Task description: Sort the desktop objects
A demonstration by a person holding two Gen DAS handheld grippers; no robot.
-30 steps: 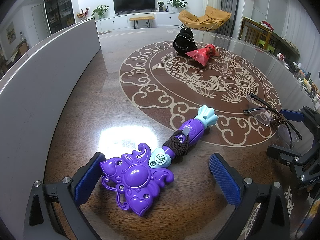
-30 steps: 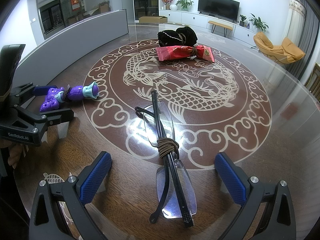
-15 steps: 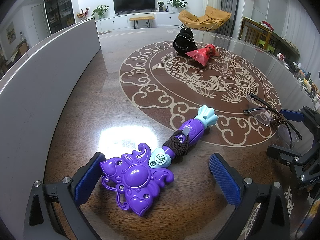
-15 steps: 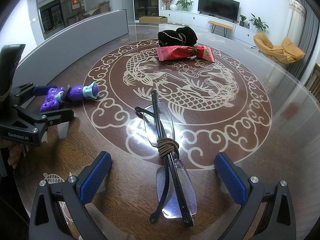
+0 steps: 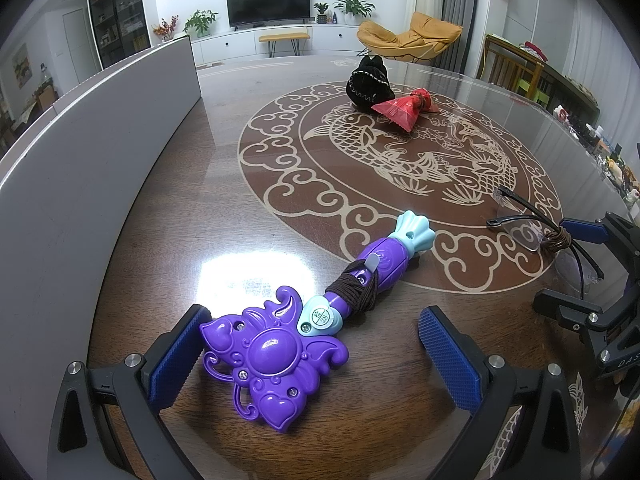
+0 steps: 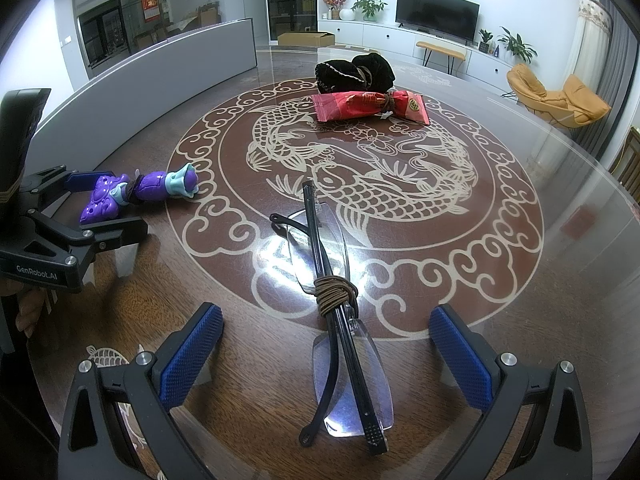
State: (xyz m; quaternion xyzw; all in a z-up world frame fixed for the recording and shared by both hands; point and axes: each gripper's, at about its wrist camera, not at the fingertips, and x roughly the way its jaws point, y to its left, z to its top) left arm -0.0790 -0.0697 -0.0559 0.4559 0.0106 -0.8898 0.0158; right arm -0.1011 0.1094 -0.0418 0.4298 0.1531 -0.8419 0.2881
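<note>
A purple toy wand (image 5: 280, 344) with a teal tip and a brown cord round its handle lies on the table, its head between the fingers of my open left gripper (image 5: 312, 356). Folded glasses (image 6: 340, 320), bound with a brown cord, lie between the blue pads of my open right gripper (image 6: 326, 352). From the right wrist view the wand (image 6: 136, 192) and the left gripper (image 6: 92, 212) show at the left. In the left wrist view the glasses (image 5: 552, 236) and the right gripper (image 5: 588, 268) sit at the right. Neither gripper holds anything.
A black pouch (image 6: 356, 70) and a red wrapped packet (image 6: 372, 106) lie at the far side of the round wooden table (image 6: 520, 280) with a fish inlay. A grey curved panel (image 5: 80, 152) runs along the table's left side.
</note>
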